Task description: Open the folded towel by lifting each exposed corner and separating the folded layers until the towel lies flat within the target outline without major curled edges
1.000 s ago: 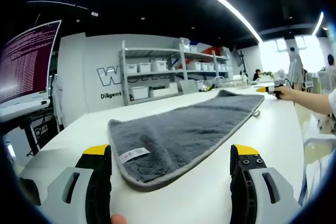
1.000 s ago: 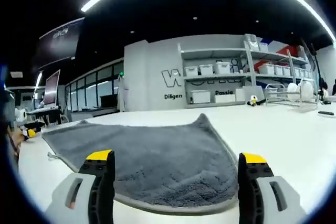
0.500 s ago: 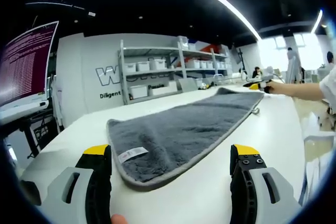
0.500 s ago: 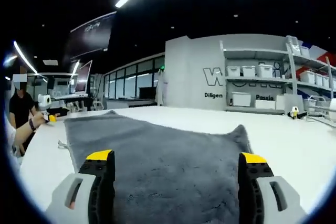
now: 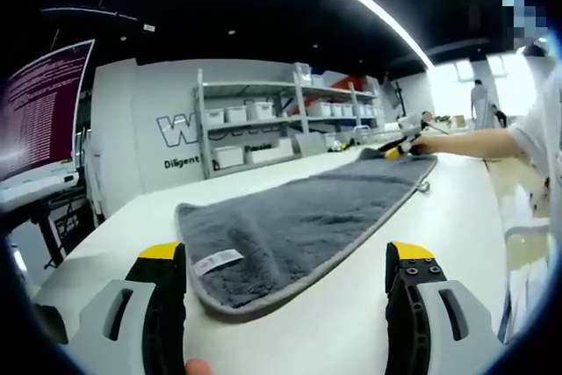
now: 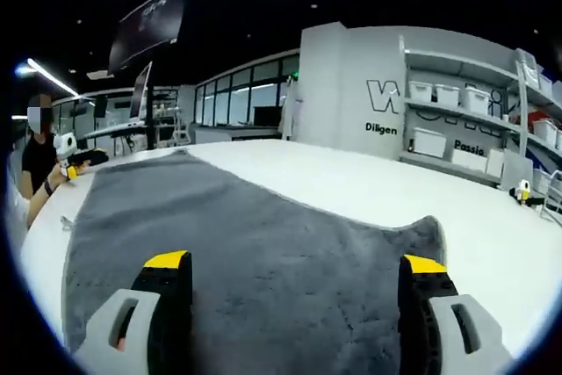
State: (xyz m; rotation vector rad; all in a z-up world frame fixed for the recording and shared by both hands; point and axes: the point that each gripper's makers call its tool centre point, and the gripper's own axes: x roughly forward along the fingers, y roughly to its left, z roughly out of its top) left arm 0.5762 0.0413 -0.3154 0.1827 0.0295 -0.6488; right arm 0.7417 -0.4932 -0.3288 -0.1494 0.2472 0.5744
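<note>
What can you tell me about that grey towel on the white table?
The grey towel is plush and fuzzy, with a stitched, lighter grey border and a small white label near its closest corner. It lies spread along the white table, mostly flat. One corner curls up slightly. A small loop sticks out from its long edge. The right claw hovers open above it; the left claw is open at the label end.

The towel is plain dark grey with a lighter grey border and a small white tag. It lies on a white table. Yellow tips cap grey-and-black jaws.
</note>
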